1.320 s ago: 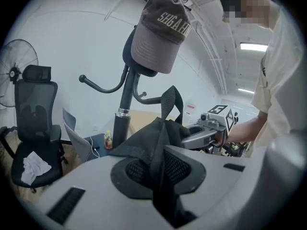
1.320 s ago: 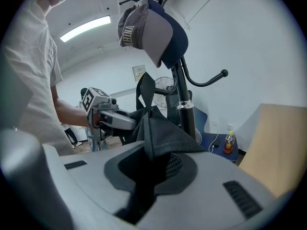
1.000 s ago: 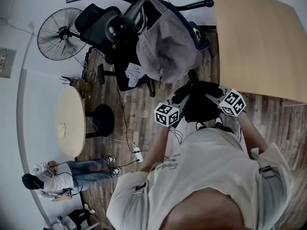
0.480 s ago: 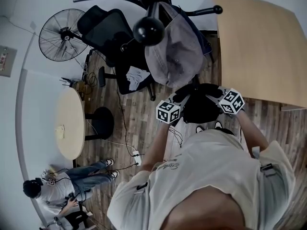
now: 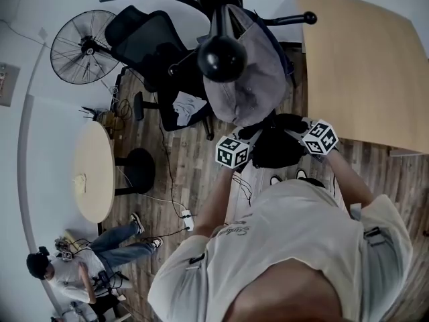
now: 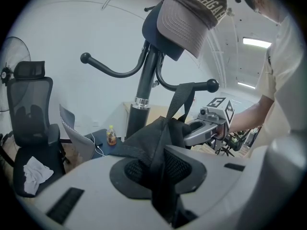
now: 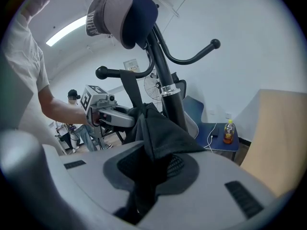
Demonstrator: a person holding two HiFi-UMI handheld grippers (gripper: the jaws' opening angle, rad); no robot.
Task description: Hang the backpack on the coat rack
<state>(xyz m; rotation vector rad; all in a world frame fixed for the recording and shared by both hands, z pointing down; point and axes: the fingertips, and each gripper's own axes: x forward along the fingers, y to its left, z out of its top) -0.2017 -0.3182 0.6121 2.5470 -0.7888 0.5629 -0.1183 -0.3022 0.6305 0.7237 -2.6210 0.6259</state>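
The black backpack (image 5: pixel 278 146) hangs between my two grippers, just below the coat rack's black ball top (image 5: pixel 221 58). Its strap (image 6: pixel 184 97) runs up over a curved hook of the coat rack (image 6: pixel 144 95), beside the ball end (image 6: pixel 212 85). My left gripper (image 6: pixel 160 176) has backpack fabric between its jaws, which are opening. My right gripper (image 7: pixel 148 171) likewise has the backpack (image 7: pixel 153 133) pinched between opening jaws. Each gripper shows in the other's view: the right gripper (image 6: pixel 206 128), the left gripper (image 7: pixel 112 116). A grey cap (image 5: pixel 251 79) hangs on the rack above.
A black office chair (image 5: pixel 151 45) and a fan (image 5: pixel 80 45) stand left of the rack. A wooden table (image 5: pixel 362 59) is at the right, a round table (image 5: pixel 94 170) at the left. A person (image 5: pixel 74 274) sits at lower left. Cables and a power strip (image 5: pixel 184 215) lie on the floor.
Both grippers have shifted a little toward the rack with the backpack. The rack's ball top now sits over the cap in the head view. The person at lower left has moved.
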